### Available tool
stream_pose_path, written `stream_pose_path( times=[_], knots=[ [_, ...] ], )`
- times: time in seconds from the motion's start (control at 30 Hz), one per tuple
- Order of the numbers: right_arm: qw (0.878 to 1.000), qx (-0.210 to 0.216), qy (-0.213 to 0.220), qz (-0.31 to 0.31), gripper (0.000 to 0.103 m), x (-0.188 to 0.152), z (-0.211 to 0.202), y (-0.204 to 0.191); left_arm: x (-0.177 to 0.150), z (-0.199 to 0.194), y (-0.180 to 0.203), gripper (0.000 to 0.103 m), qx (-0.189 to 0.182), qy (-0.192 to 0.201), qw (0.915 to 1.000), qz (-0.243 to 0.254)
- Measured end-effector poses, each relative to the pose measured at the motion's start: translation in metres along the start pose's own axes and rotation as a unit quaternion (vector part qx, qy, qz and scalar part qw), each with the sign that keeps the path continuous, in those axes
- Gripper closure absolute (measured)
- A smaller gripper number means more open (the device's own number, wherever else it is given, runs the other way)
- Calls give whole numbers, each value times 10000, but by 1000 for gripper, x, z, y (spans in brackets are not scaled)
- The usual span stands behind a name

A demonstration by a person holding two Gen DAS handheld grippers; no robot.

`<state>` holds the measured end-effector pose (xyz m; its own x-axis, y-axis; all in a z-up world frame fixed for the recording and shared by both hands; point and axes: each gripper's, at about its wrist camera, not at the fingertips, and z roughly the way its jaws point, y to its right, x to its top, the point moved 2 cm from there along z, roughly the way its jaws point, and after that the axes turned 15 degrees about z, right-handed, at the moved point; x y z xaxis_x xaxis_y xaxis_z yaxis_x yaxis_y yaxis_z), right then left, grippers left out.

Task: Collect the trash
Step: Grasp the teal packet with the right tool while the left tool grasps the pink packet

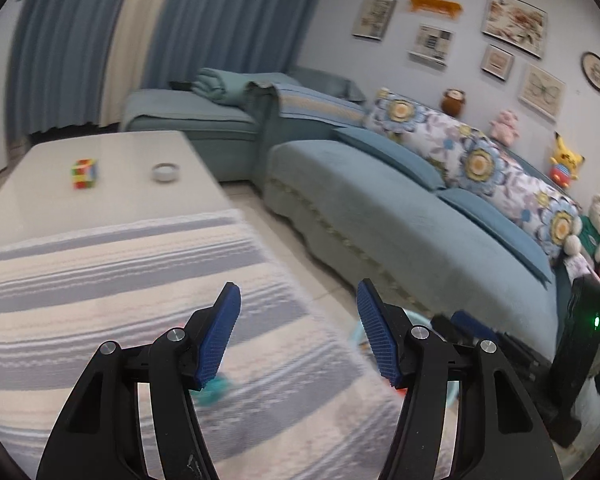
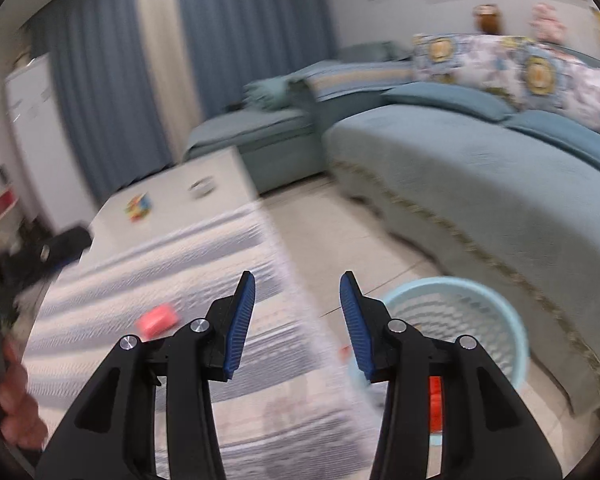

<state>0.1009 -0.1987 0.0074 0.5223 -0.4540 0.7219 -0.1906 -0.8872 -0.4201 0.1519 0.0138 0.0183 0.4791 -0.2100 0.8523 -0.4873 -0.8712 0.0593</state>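
**Trash on the striped cloth, both my grippers empty above it**

Trash left to collect is a pink crumpled piece [image 2: 157,320] lying on the striped cloth [image 2: 172,264] that covers the near end of the low table [image 1: 112,152]. In the right wrist view it sits to the left of my right gripper [image 2: 298,320] and a little ahead of its fingertips, with its long axis running roughly left to right. A teal scrap [image 1: 216,390], blurred, shows just under the inner finger of my left gripper [image 1: 298,332], also on the cloth.

The pale blue basket [image 2: 496,320] stands on the floor just beside the table edge, to the right of my right gripper, between table and sofa [image 1: 380,216]. Something red [image 2: 435,404] shows low by its near rim; I cannot tell what.

My left gripper, I judge, is the nearer one to the pink piece. Both grippers stand partly open with nothing between the pads, touching nothing.
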Motion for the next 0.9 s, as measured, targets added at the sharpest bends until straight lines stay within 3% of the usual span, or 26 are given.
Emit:
stream_pose_path(
  times=[0.13,0.33,0.4,0.5,0.7,0.9],
  knots=[
    [9964,391,-647,-384,62,-35,31,-51,-21,-6,-55,49,173,-181,9989,-391],
    [9865,645,-1201,-910,61,-74,70,-105,-54,6,-106,53,299,-557,9953,-728],
    [9828,643,-1403,-1013,50,-83,87,-115,-65,14,-118,53,301,-697,9940,-785],
    [9795,538,-1469,-1269,44,-96,103,-127,-76,26,-129,53,225,-859,9920,-898],
    [9729,378,-1744,-1468,44,-115,133,-133,-94,50,-140,53,112,-1067,9895,-972],
    [9740,390,-1705,-1443,46,-122,139,-127,-102,75,-135,52,-22,-1222,9880,-941]
  ],
)
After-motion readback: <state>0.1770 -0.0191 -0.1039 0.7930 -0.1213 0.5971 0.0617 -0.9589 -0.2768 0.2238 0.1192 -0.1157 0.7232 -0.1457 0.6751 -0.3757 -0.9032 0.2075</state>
